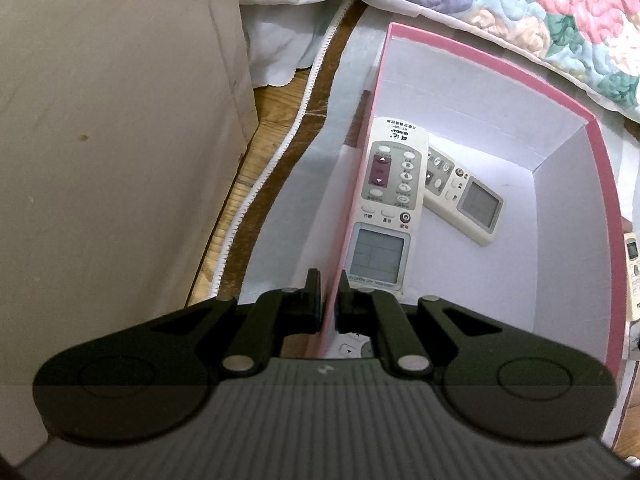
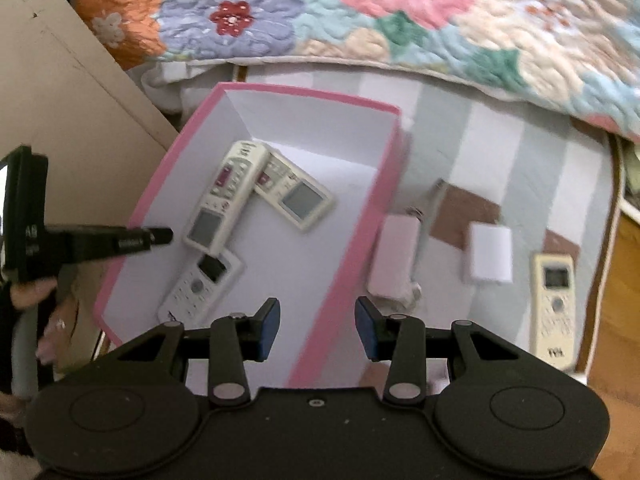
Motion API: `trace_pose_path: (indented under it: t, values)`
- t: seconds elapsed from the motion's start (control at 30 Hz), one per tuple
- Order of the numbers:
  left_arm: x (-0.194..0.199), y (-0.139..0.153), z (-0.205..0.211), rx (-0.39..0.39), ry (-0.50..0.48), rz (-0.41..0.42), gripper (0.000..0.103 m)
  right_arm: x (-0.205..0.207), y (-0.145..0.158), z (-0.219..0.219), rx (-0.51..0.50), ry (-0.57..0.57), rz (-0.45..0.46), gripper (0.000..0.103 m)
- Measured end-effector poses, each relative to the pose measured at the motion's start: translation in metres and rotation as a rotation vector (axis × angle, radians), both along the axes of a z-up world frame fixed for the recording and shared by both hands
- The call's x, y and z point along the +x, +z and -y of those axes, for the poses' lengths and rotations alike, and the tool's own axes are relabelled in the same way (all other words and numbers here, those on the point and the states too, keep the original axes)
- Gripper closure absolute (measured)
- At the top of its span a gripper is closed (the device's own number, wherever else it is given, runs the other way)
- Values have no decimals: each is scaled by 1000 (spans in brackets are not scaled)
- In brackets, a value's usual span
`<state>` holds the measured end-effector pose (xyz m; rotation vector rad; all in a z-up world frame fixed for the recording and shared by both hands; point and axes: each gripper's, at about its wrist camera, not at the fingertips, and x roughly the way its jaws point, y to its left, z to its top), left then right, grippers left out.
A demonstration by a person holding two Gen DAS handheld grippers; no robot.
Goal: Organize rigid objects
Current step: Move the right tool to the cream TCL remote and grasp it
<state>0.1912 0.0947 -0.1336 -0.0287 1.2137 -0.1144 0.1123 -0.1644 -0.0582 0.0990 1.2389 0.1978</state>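
Striped mat (image 2: 496, 152) beside quilt; left tongs (image 1: 329, 300) clamped on pink box (image 2: 360, 216) wall, right tongs (image 2: 316, 328) apart, three remotes inside.

Open room over the right half of the pink box (image 2: 256, 92); three remotes (image 2: 224, 196) crowding its left; quilt (image 2: 360, 12) overhanging behind.

Left tongs (image 1: 329, 298) clamped on the pink box's wall (image 1: 347, 216), two remotes (image 1: 386, 200) inside.
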Motion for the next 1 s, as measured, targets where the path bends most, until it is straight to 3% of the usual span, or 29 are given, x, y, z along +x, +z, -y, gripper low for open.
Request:
trace_pose_path:
  t: [0.37,0.53,0.57,0.6,0.63,0.73,0.87,1.0]
  values:
    - [0,2,1,5,-4,-7,97,-41,-8,54,-34,-53,-2,55]
    - [1,1,-1,-8,-2,-11,97,-55,-2,90,-87,-102,149,53]
    - [0,1,0,-2,-3,-11,97,-58,-1,97,-84,-102,188,49]
    - [0,1,0,4,-4,-12,97,-58,-1,103,-83,-92,215,37]
    - [0,0,1,9,-5,-15,97,-59,-3,108,-95,-92,241,36]
    - [0,-1,2,12,-6,-19,97,-52,-21,116,-171,-73,250,36]
    - [0,0,1,5,-9,-22,97,-32,-58,139,-198,-58,220,36]
    - [3,-2,-2,-12,-6,-28,96,-11,-89,150,-402,-51,208,36]
